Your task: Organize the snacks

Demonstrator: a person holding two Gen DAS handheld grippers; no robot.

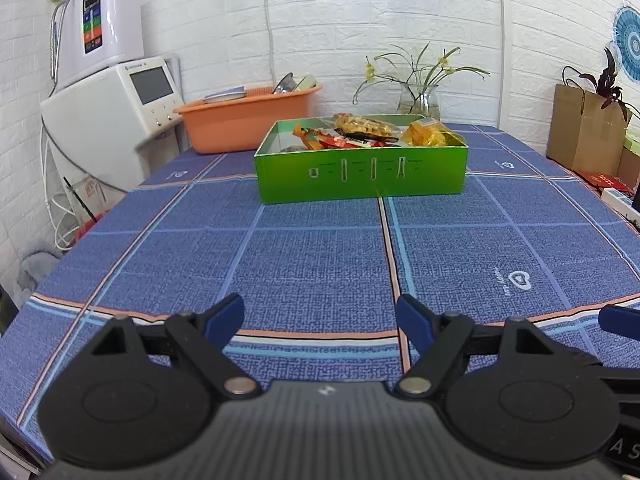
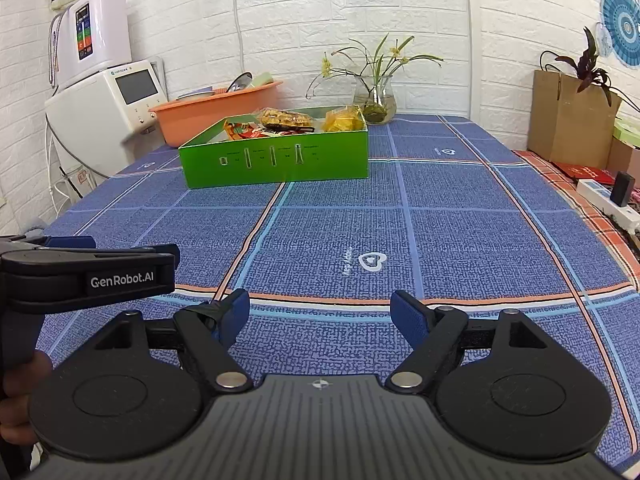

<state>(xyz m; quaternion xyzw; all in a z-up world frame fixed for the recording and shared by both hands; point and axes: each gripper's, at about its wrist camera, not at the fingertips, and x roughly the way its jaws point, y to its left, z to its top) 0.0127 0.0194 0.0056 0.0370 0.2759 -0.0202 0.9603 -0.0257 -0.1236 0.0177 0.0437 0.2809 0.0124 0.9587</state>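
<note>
Blue checked tablecloth (image 1: 320, 248), green snack box (image 1: 360, 178) well beyond both grippers' spread, empty jaws.

A home setting here, a kitchen or dining corner by the look of it. White brick-pattern wall (image 1: 360, 12) all round, and the surface wears a blue checked tablecloth (image 1: 320, 248). At the far left, a white water dispenser (image 1: 116, 120) with a purifier unit (image 1: 102, 24) stacked on top. Beside it sits an orange plastic basin (image 1: 244, 116) holding dishes. A glass vase (image 1: 420, 98) of yellow flowers stands at the back, a blue decoration (image 2: 622, 26) hangs on the wall, and a cardboard box (image 2: 568, 116) sits to the right.
</note>
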